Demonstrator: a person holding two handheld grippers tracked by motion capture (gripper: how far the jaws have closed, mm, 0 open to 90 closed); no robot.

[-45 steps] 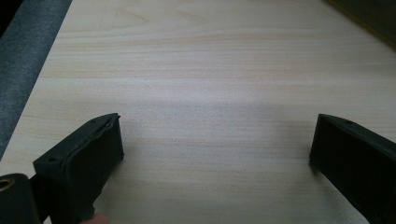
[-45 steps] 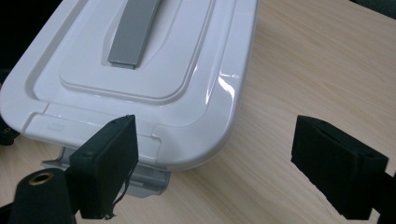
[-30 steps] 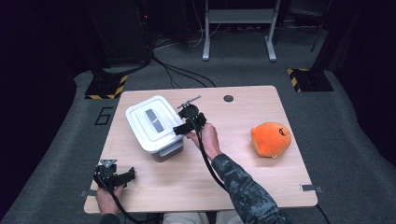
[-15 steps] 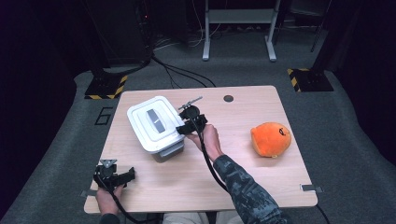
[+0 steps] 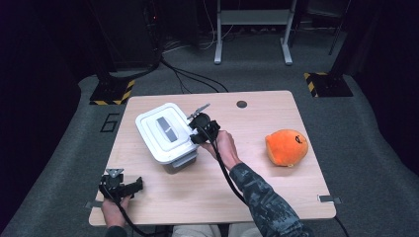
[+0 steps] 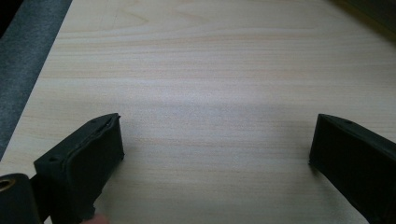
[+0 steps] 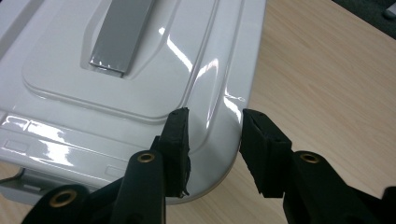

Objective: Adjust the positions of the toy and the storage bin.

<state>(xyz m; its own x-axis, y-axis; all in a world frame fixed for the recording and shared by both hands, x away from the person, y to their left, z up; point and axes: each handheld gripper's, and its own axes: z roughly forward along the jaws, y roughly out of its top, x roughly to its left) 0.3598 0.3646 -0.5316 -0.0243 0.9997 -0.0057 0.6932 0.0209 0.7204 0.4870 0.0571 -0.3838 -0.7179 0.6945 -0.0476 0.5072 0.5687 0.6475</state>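
Two-handed, from above: reaching the right gripper (image 5: 196, 131) against the right side of the white storage box (image 5: 165, 133), sitting left of centre on the table (image 5: 257, 187) with its long axis running from far left to near right; parking the left gripper (image 5: 138, 184) well apart at the near left edge, so leaving the right hand nearer.

Along the left gripper (image 6: 215, 144): holding the jaws spread wide over bare table (image 6: 210, 70), gripping nothing.

Along the right gripper (image 7: 215, 135): having just been closing, now pinching a rounded corner of the lid (image 7: 116, 93), one pad on top, one outside the rim, with the grey handle (image 7: 121, 32) lying straight ahead. Likely needing an upward lift next.
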